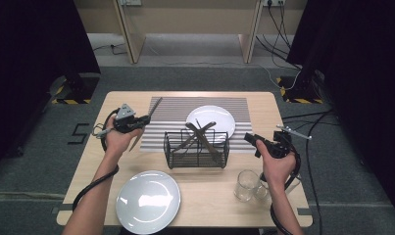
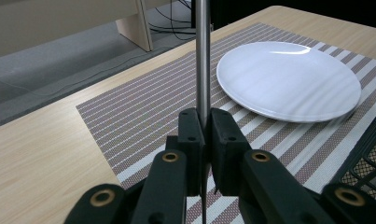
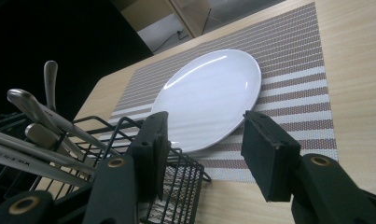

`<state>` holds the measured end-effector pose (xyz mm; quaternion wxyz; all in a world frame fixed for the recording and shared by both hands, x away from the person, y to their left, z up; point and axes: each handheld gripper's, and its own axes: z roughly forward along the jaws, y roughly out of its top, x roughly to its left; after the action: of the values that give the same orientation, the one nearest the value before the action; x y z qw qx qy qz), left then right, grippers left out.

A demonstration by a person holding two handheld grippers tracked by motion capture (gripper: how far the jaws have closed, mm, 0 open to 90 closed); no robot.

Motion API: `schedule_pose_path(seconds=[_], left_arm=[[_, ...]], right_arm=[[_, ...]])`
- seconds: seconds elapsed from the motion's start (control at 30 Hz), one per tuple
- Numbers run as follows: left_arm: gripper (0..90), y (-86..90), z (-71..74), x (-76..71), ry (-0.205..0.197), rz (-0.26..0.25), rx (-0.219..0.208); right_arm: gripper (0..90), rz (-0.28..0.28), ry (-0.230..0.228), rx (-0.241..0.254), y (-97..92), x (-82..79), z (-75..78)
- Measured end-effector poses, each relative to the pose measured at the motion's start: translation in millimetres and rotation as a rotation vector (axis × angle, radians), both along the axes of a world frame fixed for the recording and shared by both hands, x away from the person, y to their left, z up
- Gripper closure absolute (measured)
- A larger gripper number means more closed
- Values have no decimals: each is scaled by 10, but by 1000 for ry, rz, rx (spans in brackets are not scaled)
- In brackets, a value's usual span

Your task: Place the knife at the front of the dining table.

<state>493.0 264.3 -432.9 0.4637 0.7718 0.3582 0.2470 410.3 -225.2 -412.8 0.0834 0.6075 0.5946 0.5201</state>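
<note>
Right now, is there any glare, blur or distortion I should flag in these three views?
High view: sharp, ceiling glare on the near plate. Left gripper view: the knife in the left tool reads clear; soft sheen on the far plate. Right gripper view: tilted horizon, the right tool slightly soft.

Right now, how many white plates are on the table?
2. One round white plate lies on the striped placemat behind the black wire basket; the other white plate sits on bare wood at the table's near edge.
</note>
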Motion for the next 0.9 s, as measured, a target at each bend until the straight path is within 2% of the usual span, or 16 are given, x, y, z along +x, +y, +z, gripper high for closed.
schedule_pose_path(seconds=[0.4, 0.9], left_arm=[[831, -39, -33, 32, 20, -5, 32], [830, -60, -74, 68, 46, -13, 38]], right_arm=[[509, 2, -1, -2, 4, -1, -3], [509, 4, 3, 1, 10, -2, -5]])
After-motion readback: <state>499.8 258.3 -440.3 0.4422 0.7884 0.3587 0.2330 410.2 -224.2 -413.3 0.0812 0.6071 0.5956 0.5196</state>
